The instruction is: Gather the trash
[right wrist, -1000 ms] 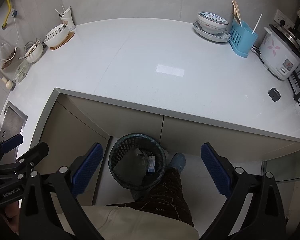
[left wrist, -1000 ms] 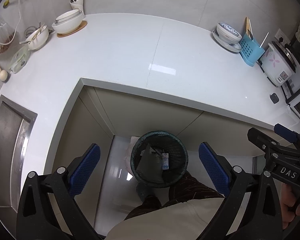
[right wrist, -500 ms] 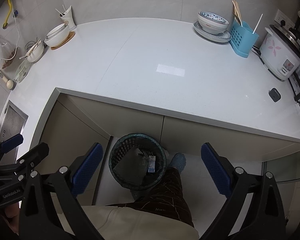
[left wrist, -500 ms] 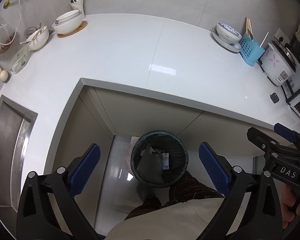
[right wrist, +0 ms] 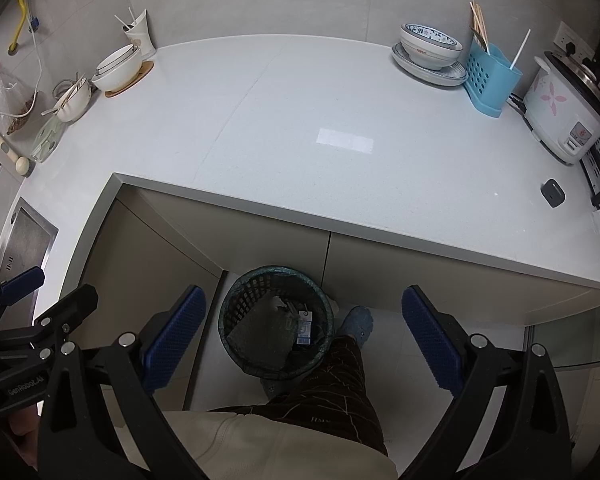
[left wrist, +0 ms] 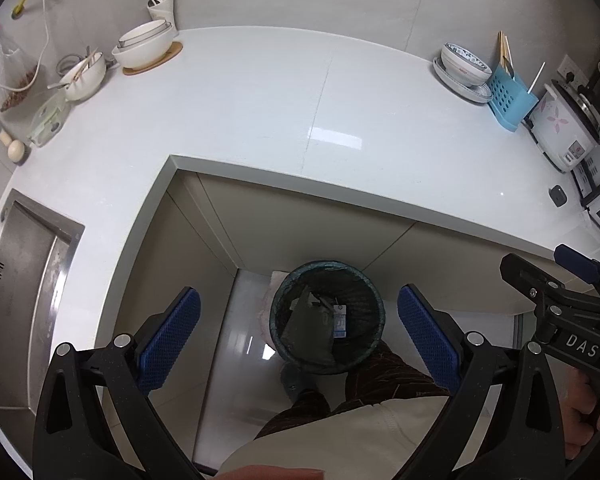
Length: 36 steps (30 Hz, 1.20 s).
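Left gripper (left wrist: 298, 334) is spread wide, nothing btwn its blue pads (left wrist: 168, 342). Right gripper (right wrist: 302, 336) is wide too, w/ nothing held. Both hang high over the floor, side by side, aimed down and fwd.

Bin (left wrist: 327, 316) stands on the floor under the tabletop (left wrist: 260, 120) edge, straight below and btwn both sets of fingers. Trash (left wrist: 339, 318) lies inside it: a small blue-white pack and crumpled bits on a dark sheet. The person's leg (right wrist: 332, 392) is just beside the bin on its right.

Key relation: bin sits about centred for each gripper, a touch nearer the left gripper's axis, so neither arm has a clear edge. No loose trash shows on the tabletop; only bowls (left wrist: 144, 46), a blue rack (left wrist: 510, 98) and a cooker (left wrist: 566, 130) at its far edges, well apart from the grippers. Judgement: collecting looks done, or the next piece is out of view.
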Tool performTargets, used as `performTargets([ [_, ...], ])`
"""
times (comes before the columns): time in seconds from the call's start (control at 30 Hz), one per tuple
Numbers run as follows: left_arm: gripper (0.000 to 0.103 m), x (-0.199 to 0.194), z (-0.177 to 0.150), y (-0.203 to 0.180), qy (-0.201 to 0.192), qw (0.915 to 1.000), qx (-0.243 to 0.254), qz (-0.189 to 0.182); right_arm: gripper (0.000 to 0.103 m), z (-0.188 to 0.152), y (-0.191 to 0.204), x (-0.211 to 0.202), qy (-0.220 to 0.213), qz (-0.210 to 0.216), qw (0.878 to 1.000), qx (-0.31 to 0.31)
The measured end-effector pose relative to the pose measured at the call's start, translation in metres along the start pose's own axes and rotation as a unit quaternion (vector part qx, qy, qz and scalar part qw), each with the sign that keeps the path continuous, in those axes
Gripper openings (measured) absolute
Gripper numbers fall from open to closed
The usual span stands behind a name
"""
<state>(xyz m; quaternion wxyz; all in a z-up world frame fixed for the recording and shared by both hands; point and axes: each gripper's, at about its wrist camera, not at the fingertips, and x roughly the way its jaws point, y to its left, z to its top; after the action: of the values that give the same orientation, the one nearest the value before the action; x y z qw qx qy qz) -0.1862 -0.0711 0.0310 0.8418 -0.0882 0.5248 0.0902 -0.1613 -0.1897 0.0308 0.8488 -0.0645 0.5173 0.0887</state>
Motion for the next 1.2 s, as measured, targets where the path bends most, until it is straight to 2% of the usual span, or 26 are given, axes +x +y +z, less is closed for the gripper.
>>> performTargets([
  [1.2,0.097,0.0015,0.0004,0.0043,-0.003,1.0,-0.007,0.0,0.094,0.0003,0.0041,0.0051,0.003,0.01,1.0,-0.007],
])
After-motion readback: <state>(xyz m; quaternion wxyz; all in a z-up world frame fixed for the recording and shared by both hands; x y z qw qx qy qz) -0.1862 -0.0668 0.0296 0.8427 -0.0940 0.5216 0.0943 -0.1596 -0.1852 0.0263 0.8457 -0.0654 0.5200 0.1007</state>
